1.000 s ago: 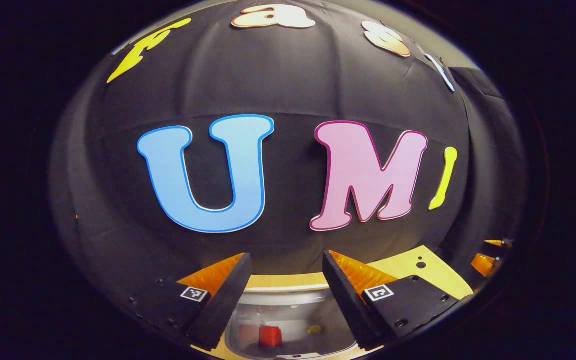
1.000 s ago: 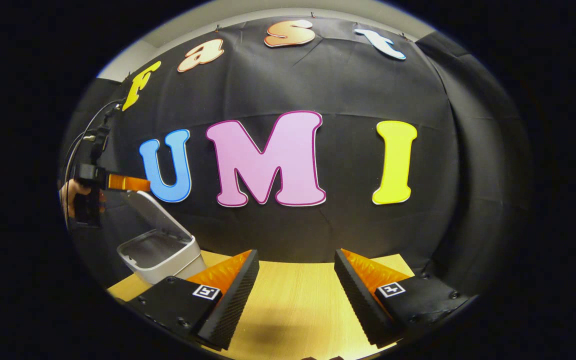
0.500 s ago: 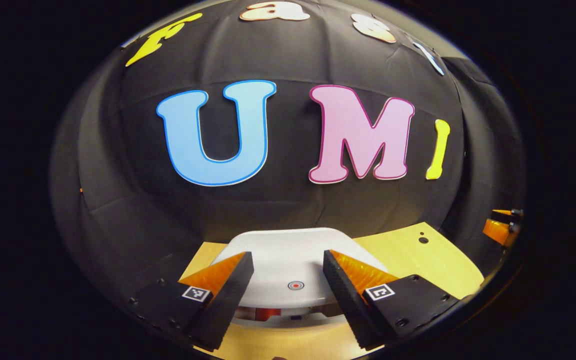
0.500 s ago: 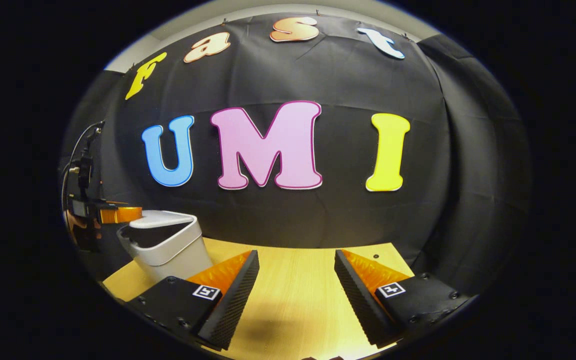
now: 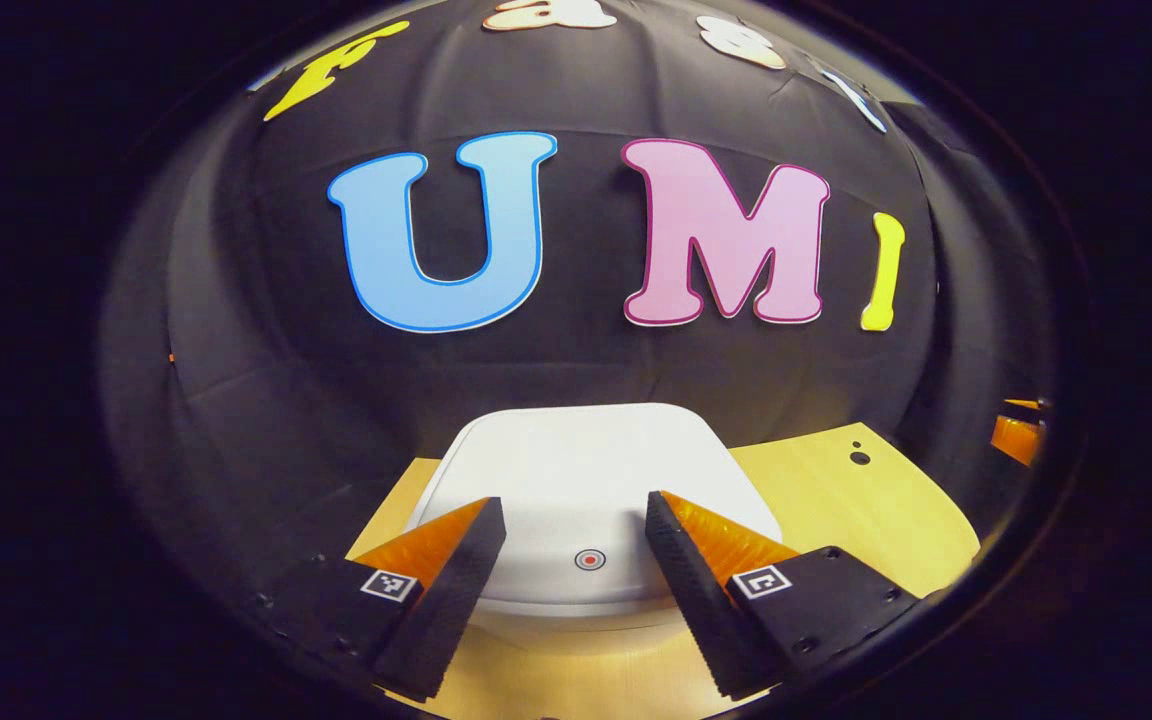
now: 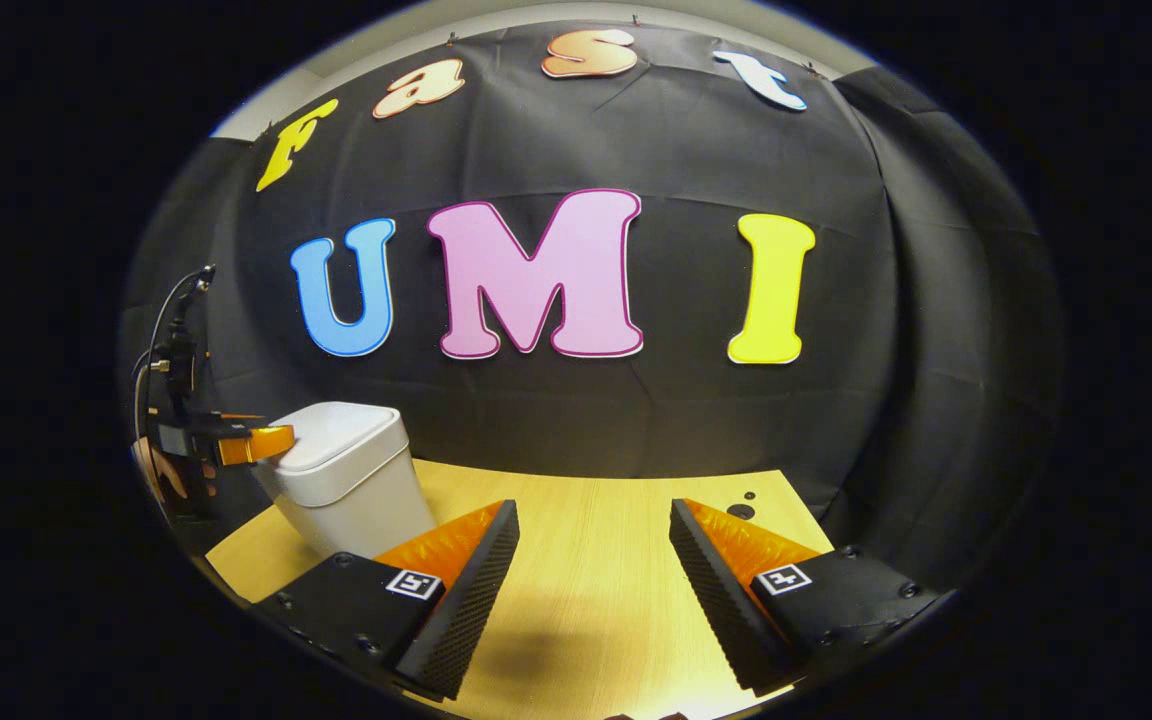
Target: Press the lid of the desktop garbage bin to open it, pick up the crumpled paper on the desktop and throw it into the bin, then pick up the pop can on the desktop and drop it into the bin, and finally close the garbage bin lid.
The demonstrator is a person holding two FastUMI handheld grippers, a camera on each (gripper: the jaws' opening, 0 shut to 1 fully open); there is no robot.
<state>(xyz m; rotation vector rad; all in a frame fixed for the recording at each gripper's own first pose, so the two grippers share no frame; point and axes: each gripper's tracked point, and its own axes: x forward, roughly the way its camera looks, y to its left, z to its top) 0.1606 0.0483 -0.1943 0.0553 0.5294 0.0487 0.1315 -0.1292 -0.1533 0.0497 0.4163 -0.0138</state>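
Note:
The white desktop bin stands at the left of the wooden table with its lid down flat. A small red round mark sits near the lid's front edge. My left gripper is open, its two fingers resting over the front of the lid on either side of that mark. In the right gripper view the left gripper shows at the bin's top edge, held by a hand. My right gripper hovers open over bare table to the right, nothing between its fingers.
The wooden table runs right of the bin up to the black cloth wall. Two small dark holes mark the table's far right corner. A cable hangs above the left gripper.
The bin lid has swung down from upright to shut under the left gripper, which came down with it. The red can and paper inside are now covered. The right gripper barely moved.

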